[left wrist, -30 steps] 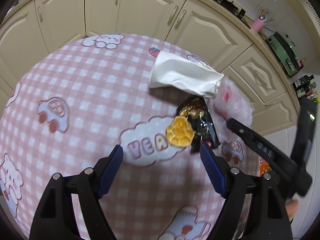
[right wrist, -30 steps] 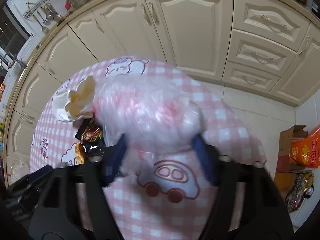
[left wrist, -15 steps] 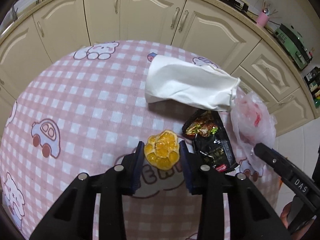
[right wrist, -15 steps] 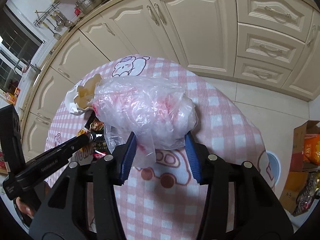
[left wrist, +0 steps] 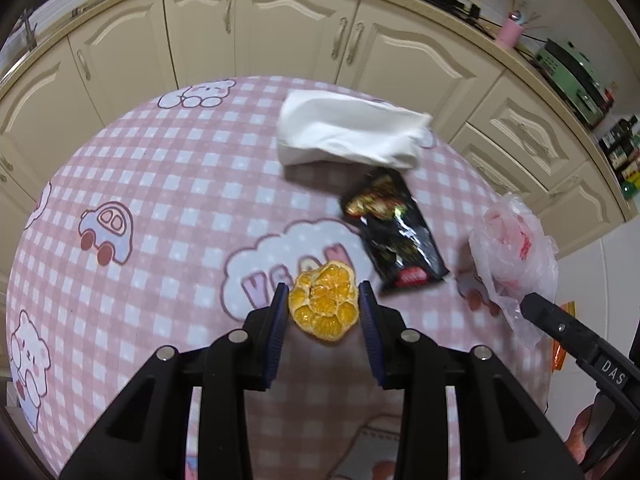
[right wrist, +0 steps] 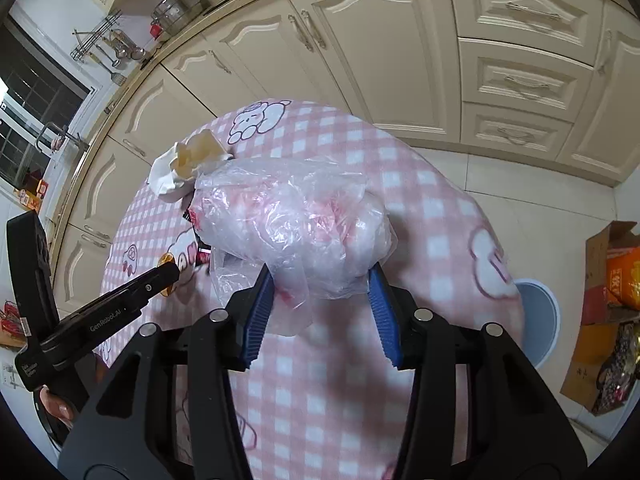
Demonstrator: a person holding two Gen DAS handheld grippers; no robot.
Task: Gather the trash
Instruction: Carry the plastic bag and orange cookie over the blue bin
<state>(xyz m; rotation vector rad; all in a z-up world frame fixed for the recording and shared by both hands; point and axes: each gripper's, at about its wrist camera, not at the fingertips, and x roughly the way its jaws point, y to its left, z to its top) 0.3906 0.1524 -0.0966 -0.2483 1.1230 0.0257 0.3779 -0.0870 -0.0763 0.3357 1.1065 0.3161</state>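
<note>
My left gripper [left wrist: 323, 307] is shut on an orange peel [left wrist: 323, 303] and holds it above the pink checked tablecloth [left wrist: 160, 208]. A black snack wrapper [left wrist: 394, 236] and a crumpled white tissue [left wrist: 348, 130] lie on the cloth beyond it. My right gripper [right wrist: 320, 300] is shut on a crumpled clear plastic bag [right wrist: 292, 220] with red print, lifted off the table; the bag also shows at the right of the left wrist view [left wrist: 514, 248]. The tissue [right wrist: 184, 168] shows behind the bag.
Cream kitchen cabinets [left wrist: 280, 36] curve behind the round table. A pale blue bin [right wrist: 538, 320] stands on the floor past the table's right edge, next to a cardboard box [right wrist: 608, 276] with packets.
My left gripper closed on the orange peel and lifted it clear of the cloth. My right gripper closed on the plastic bag and raised it off the table.
</note>
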